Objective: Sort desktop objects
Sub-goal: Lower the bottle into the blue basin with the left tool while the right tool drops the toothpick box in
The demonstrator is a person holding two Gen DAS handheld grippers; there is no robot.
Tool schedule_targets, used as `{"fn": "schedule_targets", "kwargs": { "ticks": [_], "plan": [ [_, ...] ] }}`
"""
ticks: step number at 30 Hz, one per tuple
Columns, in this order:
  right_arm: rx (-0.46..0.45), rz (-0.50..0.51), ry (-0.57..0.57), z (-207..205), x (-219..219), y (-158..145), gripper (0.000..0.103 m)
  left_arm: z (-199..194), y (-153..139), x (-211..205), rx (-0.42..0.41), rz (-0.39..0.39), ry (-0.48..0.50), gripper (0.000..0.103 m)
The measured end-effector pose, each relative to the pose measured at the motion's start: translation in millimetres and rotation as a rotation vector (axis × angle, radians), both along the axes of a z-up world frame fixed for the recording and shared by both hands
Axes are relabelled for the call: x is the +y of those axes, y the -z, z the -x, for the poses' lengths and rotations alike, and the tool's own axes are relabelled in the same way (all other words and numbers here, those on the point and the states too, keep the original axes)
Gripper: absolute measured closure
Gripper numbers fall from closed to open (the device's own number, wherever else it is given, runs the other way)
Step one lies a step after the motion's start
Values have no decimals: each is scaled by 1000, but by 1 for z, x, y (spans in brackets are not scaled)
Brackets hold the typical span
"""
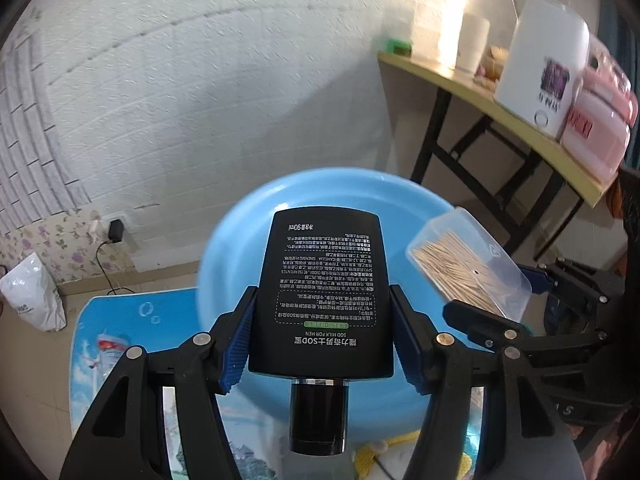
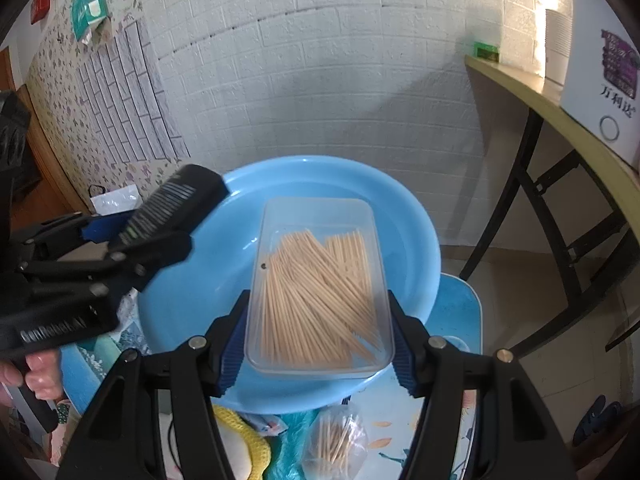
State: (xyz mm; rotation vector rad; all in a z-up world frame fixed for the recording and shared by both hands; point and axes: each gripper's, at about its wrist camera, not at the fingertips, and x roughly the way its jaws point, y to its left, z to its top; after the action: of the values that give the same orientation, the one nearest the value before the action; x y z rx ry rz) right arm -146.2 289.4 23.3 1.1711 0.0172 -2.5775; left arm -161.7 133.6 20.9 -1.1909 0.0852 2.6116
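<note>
— While both hands hover over the basin (image 1: 240,216), what's held?
— Left gripper (image 1: 322,334) clamps the black bottle (image 1: 324,292); right gripper (image 2: 318,338) clamps the toothpick box (image 2: 320,296).
— Below?
— A blue table (image 2: 460,308), brick wall (image 1: 200,80) behind.

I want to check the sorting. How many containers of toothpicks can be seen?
2. A clear box is gripped by the right gripper above the blue basin; a small plastic bag lies below it. Others may be hidden.
</note>
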Motion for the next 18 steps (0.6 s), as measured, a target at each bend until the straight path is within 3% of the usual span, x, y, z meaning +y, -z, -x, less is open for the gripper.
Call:
{"fn": "schedule_targets", "kwargs": {
  "ticks": [12,18],
  "plan": [
    [-18,-36,-26,6,-10,17,43,11,39,0,-81,33,1,41],
    [-35,-28,-31,6,-13,23,43,3,32,-4,-26,36,15,40]
  ]
}}
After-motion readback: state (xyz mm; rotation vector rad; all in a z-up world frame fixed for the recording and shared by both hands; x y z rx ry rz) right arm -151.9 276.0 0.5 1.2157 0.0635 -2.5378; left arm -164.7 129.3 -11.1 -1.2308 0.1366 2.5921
